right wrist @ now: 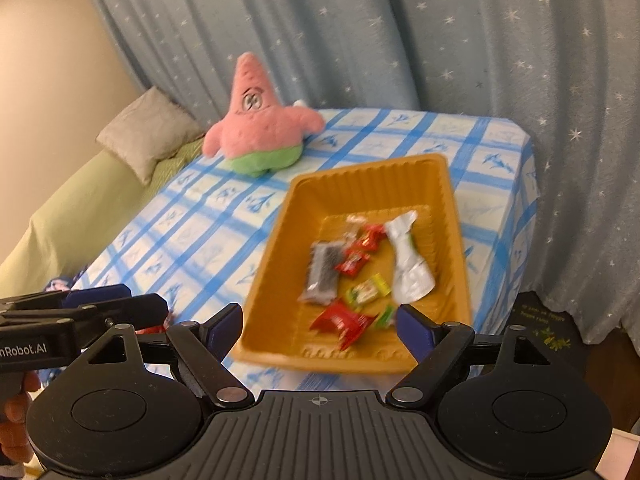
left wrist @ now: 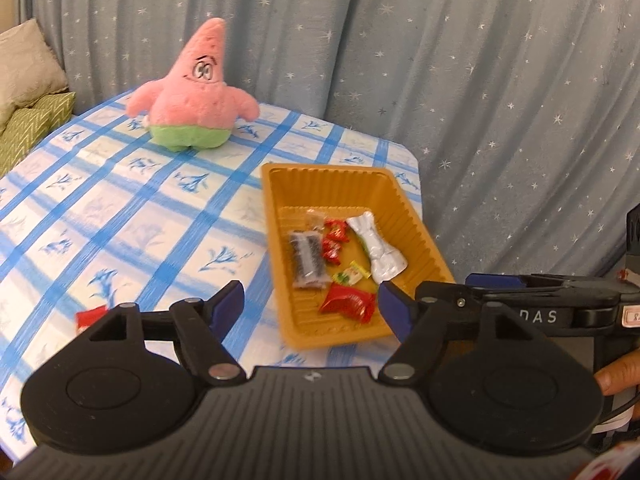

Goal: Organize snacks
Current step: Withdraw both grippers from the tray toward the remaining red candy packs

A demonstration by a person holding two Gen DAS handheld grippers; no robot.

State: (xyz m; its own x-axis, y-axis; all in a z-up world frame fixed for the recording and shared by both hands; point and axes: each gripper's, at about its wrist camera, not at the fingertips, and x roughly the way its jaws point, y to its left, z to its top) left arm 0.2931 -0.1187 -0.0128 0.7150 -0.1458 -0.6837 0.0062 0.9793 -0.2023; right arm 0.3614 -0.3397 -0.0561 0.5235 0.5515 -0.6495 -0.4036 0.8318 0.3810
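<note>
While both jaws gape empty: left hand-held gripper, right hand-held gripper | one tray, 12 o'clock | red packets: three | silver: one | plush: one, 11 o'clock

The left gripper points forward and downward, its blue-padded jaws spread wide with nothing clamped between them. The right gripper tilts down likewise, jaws apart and empty. The two sit side by side, each held from below by a hand
</note>
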